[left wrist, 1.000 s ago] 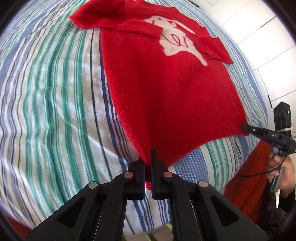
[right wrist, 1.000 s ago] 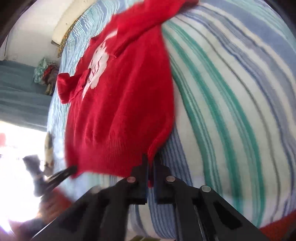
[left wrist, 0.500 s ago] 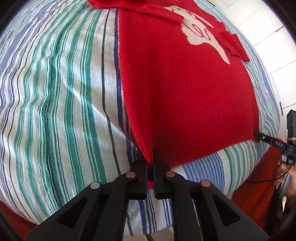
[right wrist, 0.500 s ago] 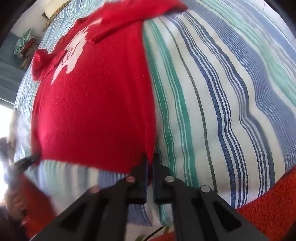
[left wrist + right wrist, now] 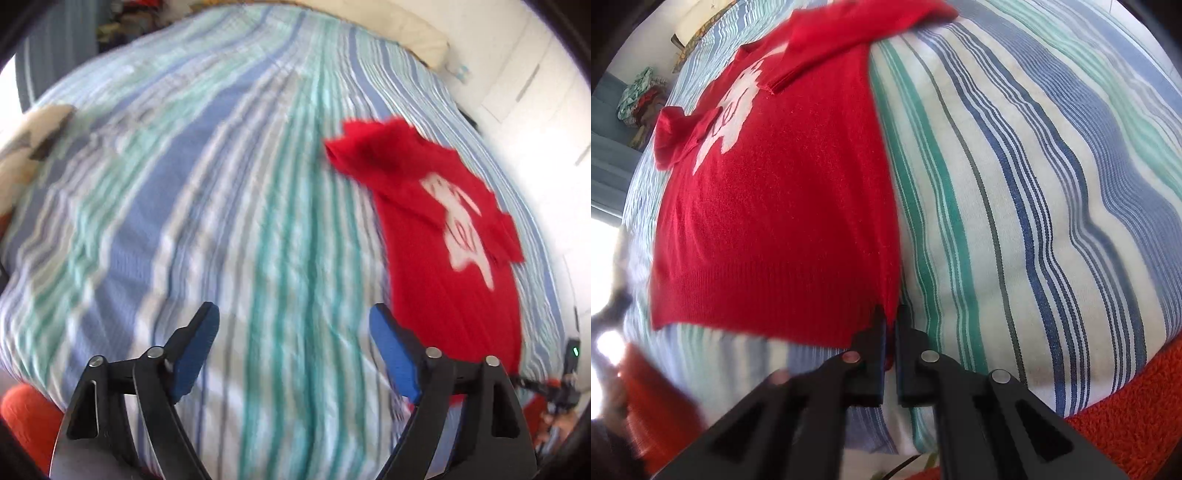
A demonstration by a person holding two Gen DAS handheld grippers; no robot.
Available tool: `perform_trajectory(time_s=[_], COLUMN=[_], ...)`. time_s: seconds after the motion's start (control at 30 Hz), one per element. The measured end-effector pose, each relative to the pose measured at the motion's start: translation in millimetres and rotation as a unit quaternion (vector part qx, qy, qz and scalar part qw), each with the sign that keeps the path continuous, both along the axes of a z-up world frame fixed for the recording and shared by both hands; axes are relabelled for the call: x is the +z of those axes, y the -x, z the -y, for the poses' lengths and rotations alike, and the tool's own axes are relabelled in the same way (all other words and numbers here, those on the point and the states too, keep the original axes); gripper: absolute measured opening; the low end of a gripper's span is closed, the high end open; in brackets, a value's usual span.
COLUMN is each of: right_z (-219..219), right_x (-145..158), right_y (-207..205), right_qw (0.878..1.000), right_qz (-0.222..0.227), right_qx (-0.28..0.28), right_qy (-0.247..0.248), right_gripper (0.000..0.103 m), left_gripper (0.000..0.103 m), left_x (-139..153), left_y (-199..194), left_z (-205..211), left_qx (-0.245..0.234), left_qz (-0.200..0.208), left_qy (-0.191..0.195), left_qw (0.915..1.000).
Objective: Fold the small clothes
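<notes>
- Sweater (image 5: 775, 206), red with a white motif, lies flat on the striped bedspread (image 5: 1015, 184), sleeves folded in over the chest.
- Right tongs (image 5: 891, 325) are pressed together, pinching the sweater's hem corner on that side.
- Left tongs (image 5: 293, 325) are spread wide above bare stripes, gripping nothing, blue pads (image 5: 195, 350) showing.
- From the left view, blurred, the sweater (image 5: 450, 258) sits off to the right of those tongs.
</notes>
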State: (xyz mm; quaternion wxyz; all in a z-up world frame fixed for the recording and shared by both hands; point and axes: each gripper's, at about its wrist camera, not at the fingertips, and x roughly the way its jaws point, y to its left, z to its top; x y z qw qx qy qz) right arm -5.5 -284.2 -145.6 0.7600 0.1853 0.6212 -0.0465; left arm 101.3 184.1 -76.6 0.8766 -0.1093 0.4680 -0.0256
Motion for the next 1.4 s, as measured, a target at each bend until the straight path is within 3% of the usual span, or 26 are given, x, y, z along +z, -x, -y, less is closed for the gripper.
perform_trajectory(time_s=[0.07, 0.17, 0.23, 0.27, 0.3, 0.37, 0.5, 0.67, 1.4], right_z=[-1, -1, 1, 2, 3, 5, 5, 6, 12], right_x=[0, -1, -1, -1, -2, -2, -2, -4, -6], right_y=[-1, -1, -1, -1, 0, -1, 0, -1, 1], right_qw=[1.000, 1.000, 1.000, 1.000, 1.000, 1.000, 1.000, 1.000, 0.999], right_qz=[-0.001, 0.000, 0.001, 0.001, 0.001, 0.000, 0.000, -0.005, -0.004], right_qx=[0.000, -0.001, -0.005, -0.007, -0.009, -0.013, -0.018, -0.021, -0.030], right_qy=[0.001, -0.001, -0.005, -0.008, -0.011, -0.015, -0.019, -0.021, -0.036], right_gripper=[0.003, 0.003, 0.003, 0.003, 0.003, 0.003, 0.003, 0.003, 0.002], left_gripper=[0.093, 0.095, 0.102, 0.102, 0.102, 0.103, 0.103, 0.103, 0.103], left_x=[-2, -20, -49, -70, -90, -93, -92, -91, -89], left_y=[-31, -74, -97, -106, -110, -105, -106, -106, -104], left_z=[-13, -13, -10, -10, -13, -24, -36, -29, -30], left_qx=[0.026, 0.029, 0.017, 0.004, -0.010, 0.000, 0.001, 0.000, 0.000], left_qz=[0.042, 0.071, 0.048, 0.015, -0.019, 0.004, -0.001, -0.001, -0.002], left_qy=[-0.035, -0.103, -0.146, -0.164, -0.164, -0.123, -0.091, -0.107, -0.104], left_qw=[0.9982, 0.9917, 0.9880, 0.9863, 0.9862, 0.9923, 0.9958, 0.9942, 0.9946])
